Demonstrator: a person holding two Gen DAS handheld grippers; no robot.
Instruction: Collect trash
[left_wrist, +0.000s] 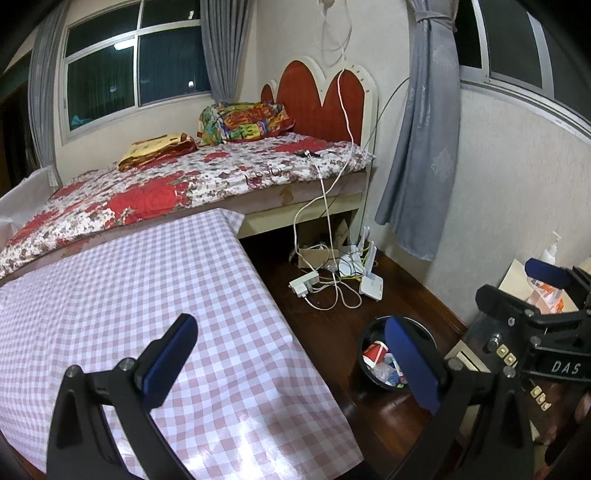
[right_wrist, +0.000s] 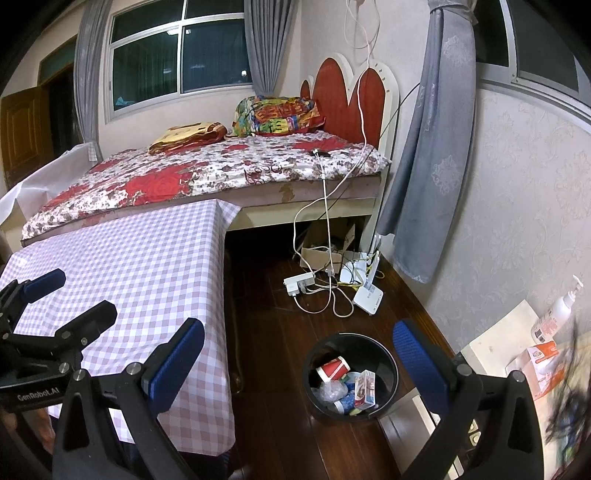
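A black trash bin (right_wrist: 384, 354) stands on the dark wooden floor to the right of the table. It holds a red paper cup (right_wrist: 332, 369), a small carton (right_wrist: 365, 387) and crumpled plastic. In the left wrist view the bin (left_wrist: 364, 343) shows partly behind one blue finger, with the red cup (left_wrist: 375, 350) inside. My left gripper (left_wrist: 291, 358) is open over the table's right edge and holds nothing. My right gripper (right_wrist: 299, 365) is open above the floor by the bin, also with nothing in it. Each gripper shows in the other's view: the right gripper (left_wrist: 524, 288) and the left gripper (right_wrist: 70, 299).
The table wears a pink checked cloth (left_wrist: 147, 295). Behind it is a bed (left_wrist: 221, 170) with a floral cover. A power strip (right_wrist: 299, 282), loose cables and a white router (right_wrist: 369, 295) lie on the floor. A pump bottle (right_wrist: 554, 314) stands on a low cabinet at the right. A grey curtain (right_wrist: 436, 147) hangs by the wall.
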